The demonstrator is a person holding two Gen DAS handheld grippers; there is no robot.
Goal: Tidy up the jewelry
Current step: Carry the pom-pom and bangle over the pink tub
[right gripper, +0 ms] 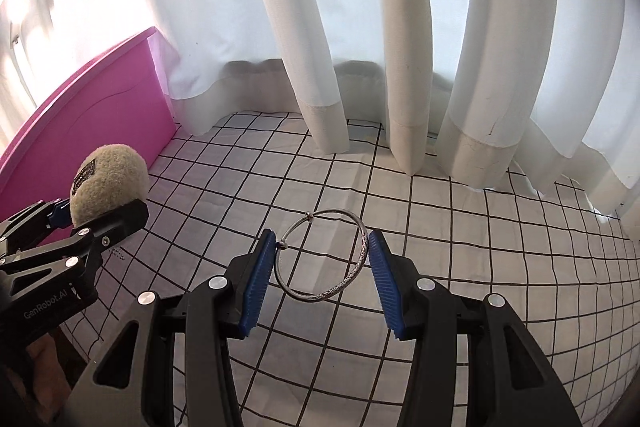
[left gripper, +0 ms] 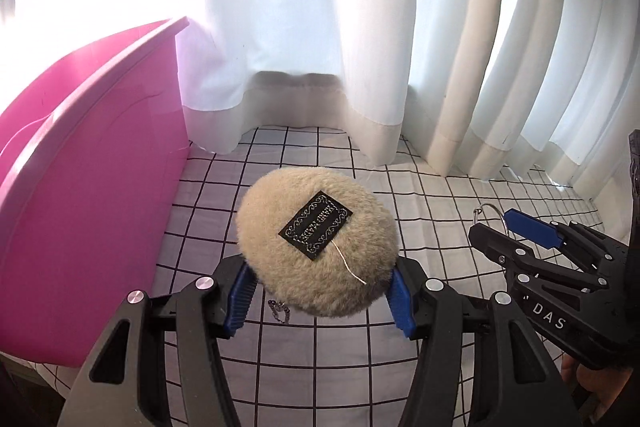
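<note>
Grippers first, from the left wrist view: the left gripper [left gripper: 320, 291] tilts downward over a white cloth [left gripper: 432, 211] ruled with black grid lines, its two blue pads [left gripper: 240, 297] pressed into the sides of a beige fluffy pouch [left gripper: 316, 239] that is lifted clear of the cloth. A black label [left gripper: 316, 224] with pale stitched lettering sits on the pouch's upper face; the words are too small to read. A loose thread trails from the label's corner. A short dark chain [left gripper: 279, 309] shows just below the pouch. At the right edge the right gripper [left gripper: 496, 227] reaches in, a thin metal bangle [left gripper: 490, 213] caught between its fingers; "DAS" is printed on its body. A pink bin [left gripper: 80, 195] stands at the left, white curtains [left gripper: 400, 27] behind.

From the right wrist view, the right gripper [right gripper: 322, 263] also points down at the gridded cloth [right gripper: 480, 267]. Its jaws stand about half open, and the silver bangle [right gripper: 322, 259] spans the gap, touching both blue pads [right gripper: 258, 283], raised off the cloth. At the left the left gripper [right gripper: 86, 215] carries the pouch [right gripper: 108, 179] beside the pink bin [right gripper: 100, 115]; "GenRobot.AI" is printed on its arm. Part of a hand [right gripper: 44, 367] shows beneath it.
</note>
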